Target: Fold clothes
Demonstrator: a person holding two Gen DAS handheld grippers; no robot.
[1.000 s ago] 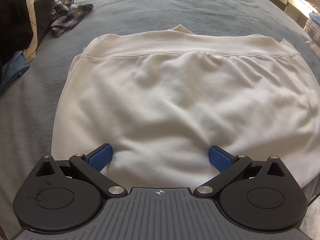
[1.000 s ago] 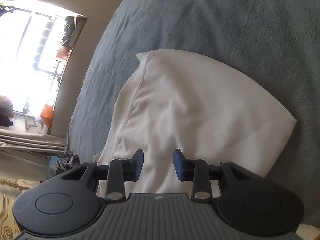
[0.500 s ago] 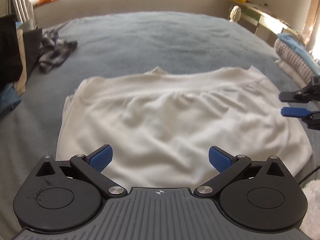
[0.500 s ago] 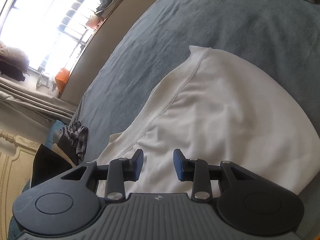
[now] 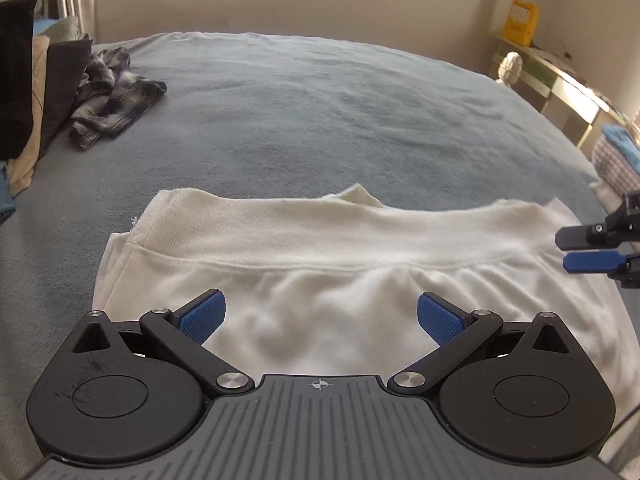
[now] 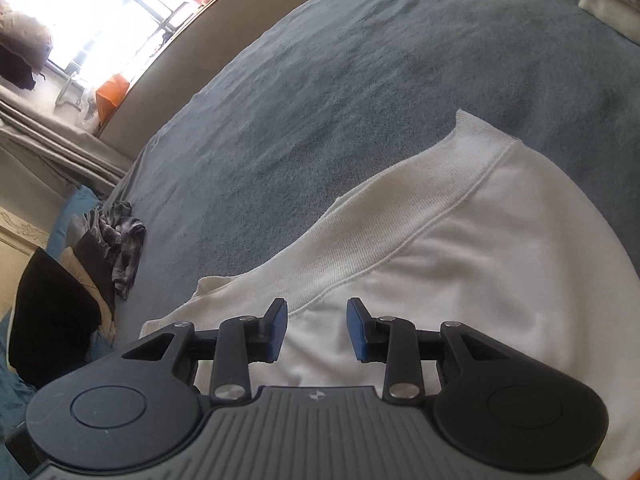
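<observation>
- A white sweatshirt [image 5: 328, 264] lies folded flat on a grey-blue bed cover [image 5: 320, 120], close to the bed's near edge, with its ribbed hem band [image 5: 304, 236] running across the side that faces the far edge.
- The left gripper [image 5: 318, 318] hangs over the near part of the sweatshirt with its blue pads spread wide; nothing is between them, and the pads look clear of the cloth.
- The right gripper [image 6: 317, 330] is over the sweatshirt's right end, near the ribbed hem band [image 6: 404, 216]. Its blue pads stand partly apart with a gap between them, and no cloth is pinched there.
- In the left wrist view the right gripper [image 5: 576, 250] comes in from the right edge of the picture, its two fingers lying one above the other beside the sweatshirt's right corner.
- A crumpled plaid garment [image 5: 112, 96] lies near the bed's far left corner, well apart from the sweatshirt.
- Dark and tan cushions [image 5: 32, 88] are stacked along the bed's left edge, just beside the plaid garment.
- A stack of folded clothes [image 5: 616, 156] sits at the bed's right edge.
</observation>
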